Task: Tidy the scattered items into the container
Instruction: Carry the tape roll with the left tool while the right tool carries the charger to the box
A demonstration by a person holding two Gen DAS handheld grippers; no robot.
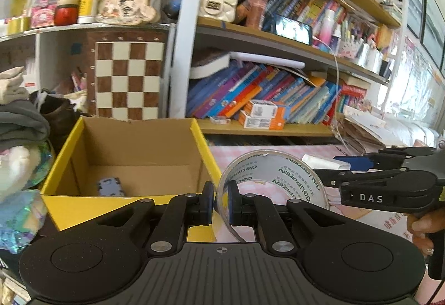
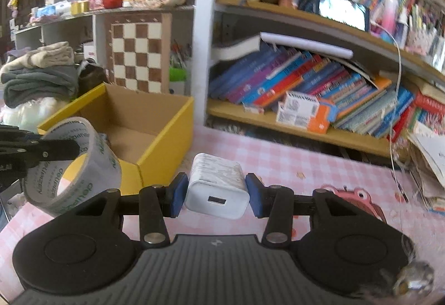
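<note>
Cluttered bookshelves behind the pink checked table (image 2: 319, 165); both loads ride near the yellow box (image 1: 133, 143).
My left gripper (image 1: 221, 203) fingers pinch the tape roll (image 1: 272, 177) wall, light and springy, at 12 o'clock; my right gripper (image 2: 214, 193) clamps the charger (image 2: 217, 188), rigid, slick, by its flat sides.

The clear tape roll (image 1: 271, 179) is carrying green print repeating around its band — probably "deuPIZEN", though mirrored and curved; white letters "DAS" are showing on the right gripper (image 1: 333, 170) — on its black arm; book spines are staying unreadable.
</note>
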